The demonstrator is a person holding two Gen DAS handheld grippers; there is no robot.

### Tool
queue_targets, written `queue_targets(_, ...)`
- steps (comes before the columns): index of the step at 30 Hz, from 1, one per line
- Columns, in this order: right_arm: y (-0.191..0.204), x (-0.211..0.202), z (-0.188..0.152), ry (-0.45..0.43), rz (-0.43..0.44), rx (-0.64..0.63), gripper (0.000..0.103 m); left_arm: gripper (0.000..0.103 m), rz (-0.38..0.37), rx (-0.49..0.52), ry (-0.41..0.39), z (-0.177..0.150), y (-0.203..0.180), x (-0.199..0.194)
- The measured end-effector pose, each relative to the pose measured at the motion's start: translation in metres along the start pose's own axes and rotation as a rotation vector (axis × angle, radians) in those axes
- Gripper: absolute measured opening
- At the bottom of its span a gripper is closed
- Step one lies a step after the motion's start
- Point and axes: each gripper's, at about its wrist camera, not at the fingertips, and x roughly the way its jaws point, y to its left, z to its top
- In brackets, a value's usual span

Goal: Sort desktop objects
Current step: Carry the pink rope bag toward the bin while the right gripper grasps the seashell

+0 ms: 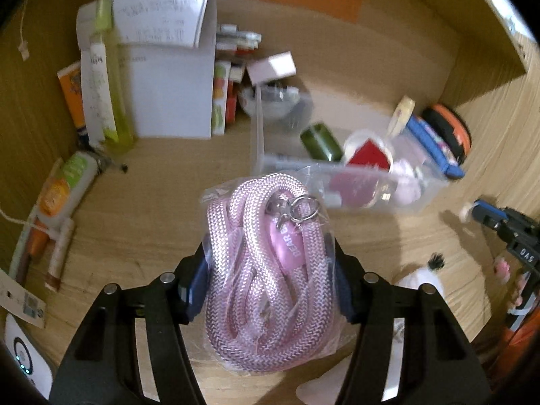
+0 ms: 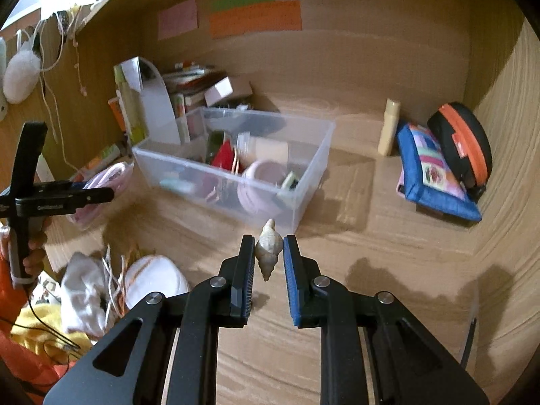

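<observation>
The wooden desk [image 2: 388,236] had wood walls at the back and on both sides. One clear plastic box [image 2: 305,182] sat near the middle, full of small things, with bare desk in front and to its right. One blue pouch [image 2: 435,172] leaned by the right wall. The left gripper [image 1: 270,270] squeezed one bagged pink rope [image 1: 266,270] just before the box. The right gripper [image 2: 269,260] pinched one little shell [image 2: 269,253] near the box's front edge.
</observation>
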Motion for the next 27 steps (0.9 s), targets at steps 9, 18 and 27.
queue_targets(9, -0.005, 0.013, 0.027, -0.038, -0.004, -0.014, 0.015, 0.061, -0.018, 0.034, -0.065, 0.035, -0.007, -0.004)
queue_targets(18, -0.036, 0.018, -0.004, 0.089, -0.102, 0.038, 0.024, 0.061, -0.064, 0.044, -0.076, 0.058, -0.015, 0.012)
queue_targets(27, -0.058, 0.033, -0.041, 0.192, -0.115, 0.127, 0.033, 0.061, -0.062, 0.050, -0.088, 0.085, -0.022, 0.030)
